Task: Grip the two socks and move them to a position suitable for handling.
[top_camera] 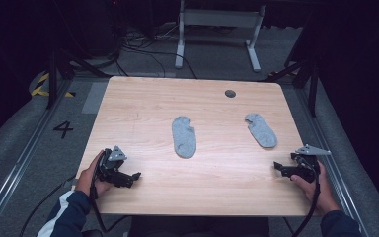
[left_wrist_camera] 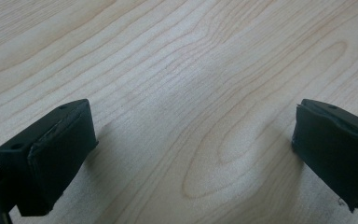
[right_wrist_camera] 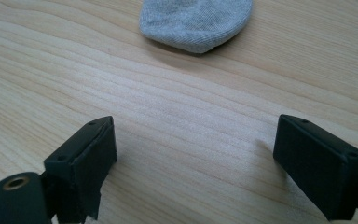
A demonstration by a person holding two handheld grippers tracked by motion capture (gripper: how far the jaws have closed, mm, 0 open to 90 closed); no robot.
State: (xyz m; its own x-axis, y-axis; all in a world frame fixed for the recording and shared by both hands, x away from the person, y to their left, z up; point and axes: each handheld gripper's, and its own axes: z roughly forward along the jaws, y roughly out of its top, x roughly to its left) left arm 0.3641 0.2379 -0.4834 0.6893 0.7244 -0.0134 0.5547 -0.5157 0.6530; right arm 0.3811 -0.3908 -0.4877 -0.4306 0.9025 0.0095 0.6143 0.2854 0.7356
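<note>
Two grey socks lie flat on the wooden table (top_camera: 143,106): one sock (top_camera: 184,136) near the middle, the other sock (top_camera: 261,130) to its right. My left gripper (top_camera: 134,176) rests near the front left corner, held by a hand, and its jaws stand wide open over bare wood (left_wrist_camera: 191,140). My right gripper (top_camera: 278,167) sits near the front right edge, also open with nothing between its fingers. In the right gripper view, the rounded end of a grey sock (right_wrist_camera: 196,21) lies ahead of the open right gripper (right_wrist_camera: 193,158), well apart from it.
A small round dark grommet (top_camera: 230,93) sits in the table's far right part. Beyond the table stand a white metal frame (top_camera: 217,19) and loose cables (top_camera: 143,47) on the floor. A floor mark reading 4 (top_camera: 63,129) lies to the left.
</note>
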